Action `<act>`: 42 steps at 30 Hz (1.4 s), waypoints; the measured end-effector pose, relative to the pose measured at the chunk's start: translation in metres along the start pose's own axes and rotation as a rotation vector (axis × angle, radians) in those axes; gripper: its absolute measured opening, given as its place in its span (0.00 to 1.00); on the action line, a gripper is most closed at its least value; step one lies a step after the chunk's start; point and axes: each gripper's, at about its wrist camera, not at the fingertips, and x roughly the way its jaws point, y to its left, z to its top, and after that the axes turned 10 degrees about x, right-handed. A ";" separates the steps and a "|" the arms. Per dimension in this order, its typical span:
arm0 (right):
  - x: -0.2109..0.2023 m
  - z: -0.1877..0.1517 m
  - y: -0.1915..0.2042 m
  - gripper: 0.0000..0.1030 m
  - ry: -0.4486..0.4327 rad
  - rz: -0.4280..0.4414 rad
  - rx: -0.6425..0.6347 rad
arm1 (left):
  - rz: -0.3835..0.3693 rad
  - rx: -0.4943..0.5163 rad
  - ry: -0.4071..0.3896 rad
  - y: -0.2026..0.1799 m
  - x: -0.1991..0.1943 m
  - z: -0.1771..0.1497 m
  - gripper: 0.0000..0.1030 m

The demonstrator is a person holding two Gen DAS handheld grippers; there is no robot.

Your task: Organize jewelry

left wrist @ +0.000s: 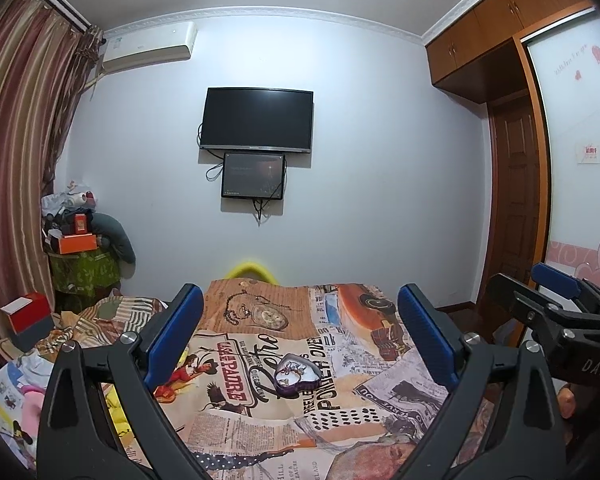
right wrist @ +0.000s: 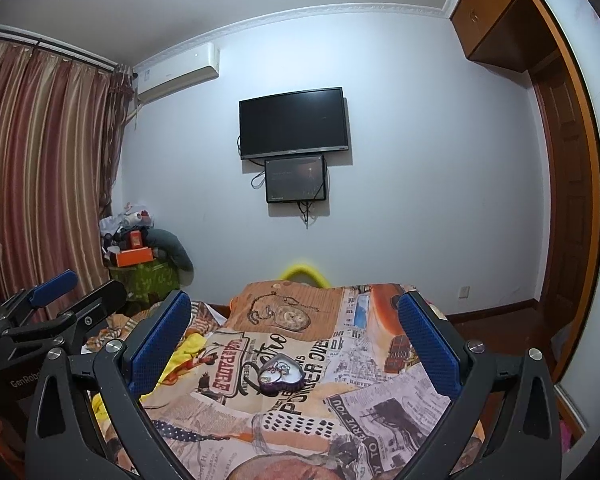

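A heart-shaped purple jewelry box (left wrist: 298, 373) lies open low at centre frame on a bed's newspaper-print quilt (left wrist: 260, 408), its point aimed lower left, white lining holding tangled metal pieces. The left gripper (left wrist: 300, 332) and right gripper (right wrist: 294, 334) hover with jaws spread wide, empty.

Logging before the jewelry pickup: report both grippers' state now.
Left gripper: open, holding nothing.
Right gripper: open, holding nothing.

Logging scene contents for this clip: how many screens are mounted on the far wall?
2. A large black flat television hangs on the white wall, and a smaller dark-framed monitor sits directly below it, cables dangling underneath. None other visible.
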 end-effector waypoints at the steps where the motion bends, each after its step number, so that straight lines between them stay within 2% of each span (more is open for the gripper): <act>1: -0.001 0.000 0.000 1.00 0.003 0.001 -0.002 | -0.002 -0.001 0.002 0.000 0.001 0.000 0.95; 42: 0.003 0.006 -0.005 1.00 0.042 -0.022 0.009 | -0.051 0.002 0.059 -0.003 0.016 -0.006 0.97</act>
